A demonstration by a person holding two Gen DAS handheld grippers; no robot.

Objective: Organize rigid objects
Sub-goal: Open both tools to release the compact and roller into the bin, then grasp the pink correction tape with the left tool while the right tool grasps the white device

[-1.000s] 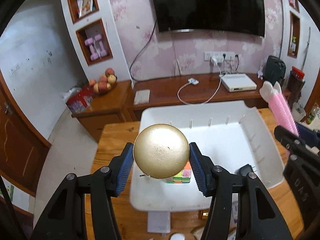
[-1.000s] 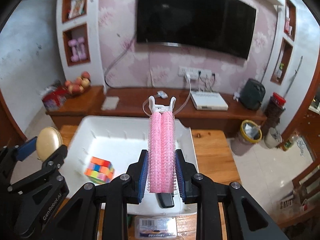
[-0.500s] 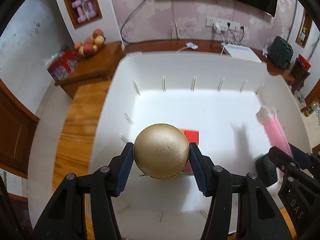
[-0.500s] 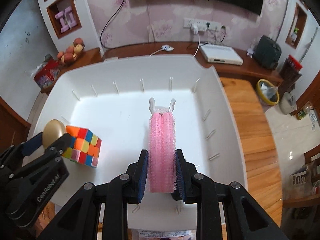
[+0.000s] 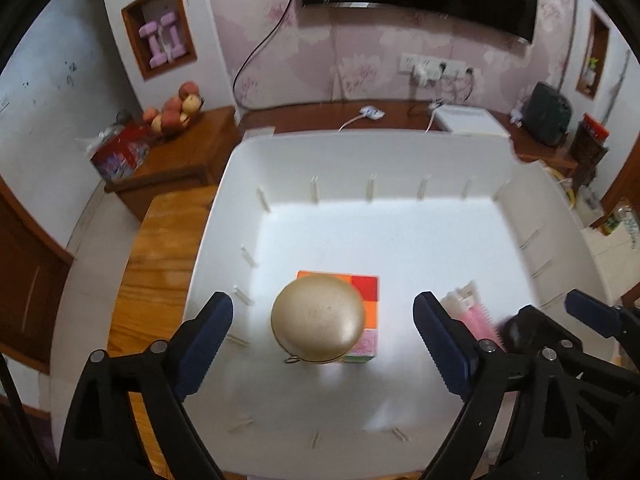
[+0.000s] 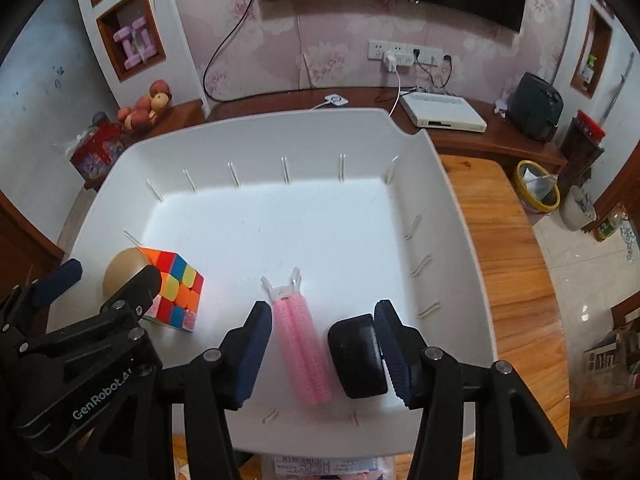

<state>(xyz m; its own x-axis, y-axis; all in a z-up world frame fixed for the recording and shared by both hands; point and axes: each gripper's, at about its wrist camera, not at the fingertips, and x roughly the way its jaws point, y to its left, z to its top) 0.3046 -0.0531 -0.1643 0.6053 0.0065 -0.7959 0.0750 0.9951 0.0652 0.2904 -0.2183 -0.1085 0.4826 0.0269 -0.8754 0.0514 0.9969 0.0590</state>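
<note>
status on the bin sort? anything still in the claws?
Done: Rubik's cube, black box, gold round case and pink hair roller all sit in the white bin. Both claws are opening and grip nothing. Remaining items: none visible.

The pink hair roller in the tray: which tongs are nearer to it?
Right. The right tongs straddle the pink hair roller, jaws opening; the left tongs stand over the gold disc.
</note>
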